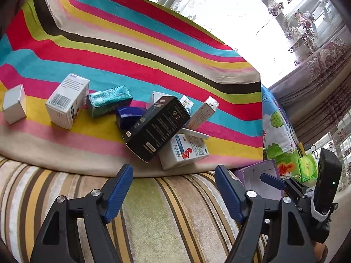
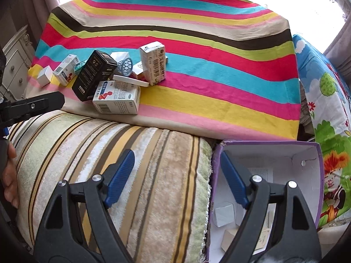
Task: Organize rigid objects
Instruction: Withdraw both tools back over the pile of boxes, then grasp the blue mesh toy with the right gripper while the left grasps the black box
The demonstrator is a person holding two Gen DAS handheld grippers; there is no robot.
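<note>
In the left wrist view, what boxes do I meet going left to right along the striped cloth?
Small plain white box → white barcode box → teal foil packet → dark blue box → large black box → slim white box leaning at the right end.

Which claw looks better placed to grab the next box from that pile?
Probably the left claw: open, empty, facing the black box. The right claw, also empty, sits over the purple bin.

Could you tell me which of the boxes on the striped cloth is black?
The tall black box propped tilted on the red-figure white box; the other cartons are white, teal or blue.
</note>
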